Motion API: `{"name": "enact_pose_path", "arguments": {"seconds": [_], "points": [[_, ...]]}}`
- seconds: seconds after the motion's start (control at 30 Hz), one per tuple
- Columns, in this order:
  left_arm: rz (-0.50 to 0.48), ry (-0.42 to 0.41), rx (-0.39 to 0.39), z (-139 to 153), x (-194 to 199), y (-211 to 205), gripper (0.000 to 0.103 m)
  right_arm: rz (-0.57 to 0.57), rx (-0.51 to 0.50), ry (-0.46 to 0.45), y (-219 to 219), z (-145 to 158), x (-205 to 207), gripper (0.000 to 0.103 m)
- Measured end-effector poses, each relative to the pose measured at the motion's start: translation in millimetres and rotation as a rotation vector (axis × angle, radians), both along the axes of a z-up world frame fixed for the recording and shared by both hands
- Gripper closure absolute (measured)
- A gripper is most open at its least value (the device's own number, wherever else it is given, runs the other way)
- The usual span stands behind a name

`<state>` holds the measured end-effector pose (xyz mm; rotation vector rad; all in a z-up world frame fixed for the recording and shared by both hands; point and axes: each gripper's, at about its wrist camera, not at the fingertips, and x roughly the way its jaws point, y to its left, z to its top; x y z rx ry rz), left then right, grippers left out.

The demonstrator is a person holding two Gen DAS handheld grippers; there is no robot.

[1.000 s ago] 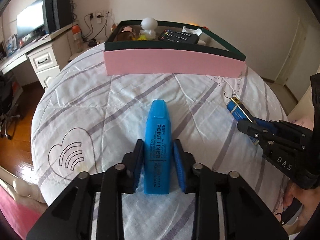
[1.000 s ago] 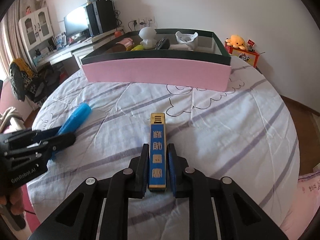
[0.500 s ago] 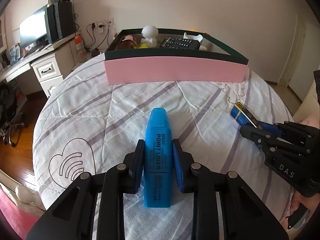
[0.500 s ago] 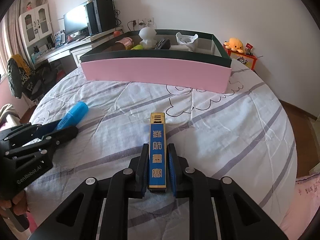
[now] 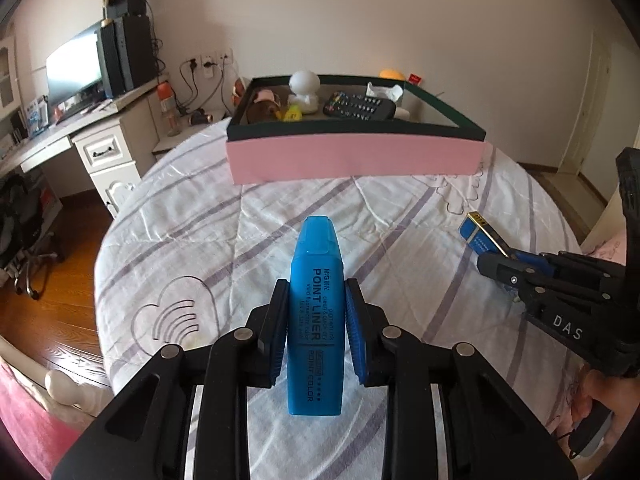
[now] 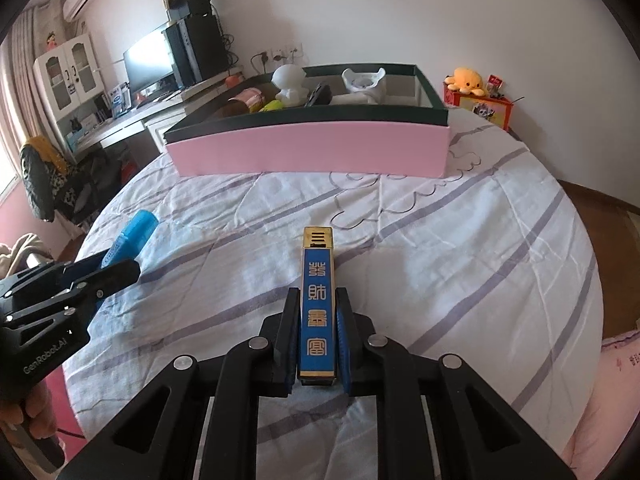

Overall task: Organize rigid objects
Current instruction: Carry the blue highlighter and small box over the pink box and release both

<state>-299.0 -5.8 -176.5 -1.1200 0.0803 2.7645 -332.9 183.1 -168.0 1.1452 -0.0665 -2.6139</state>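
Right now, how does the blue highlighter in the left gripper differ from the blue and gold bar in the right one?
The highlighter is plain light blue plastic with black English print; the bar is darker blue with gold ends and gold characters. The highlighter is wide with a tapered cap; the bar is slim and straight-sided. Both are clamped lengthwise, pointing toward the pink box, one in the left gripper, one in the right gripper.

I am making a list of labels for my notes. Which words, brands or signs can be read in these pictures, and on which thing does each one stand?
"POINT LINER": blue highlighter, held in the left gripper.
"DAS": side of the right gripper.
"GenRobot.AI": side of the left gripper, in the right wrist view.
Gold Chinese characters: blue lighter in the right gripper; I cannot read them.
Smaller print on the highlighter: too small to read surely.
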Motion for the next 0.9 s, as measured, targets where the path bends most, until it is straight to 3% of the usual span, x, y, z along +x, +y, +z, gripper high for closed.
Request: {"name": "enact_pose_path", "arguments": {"seconds": [0.27,0.9], "points": [[0.004,0.067,-0.014,28.2,17.7,0.0,0.076,0.035,-0.025,0.044,-4.9,26.7,16.4,0.087],[0.026,0.316,-0.027,121.0,68.9,-2.2,0.076,0.076,-0.016,0.289,-14.3,122.9,67.4,0.087]]}}
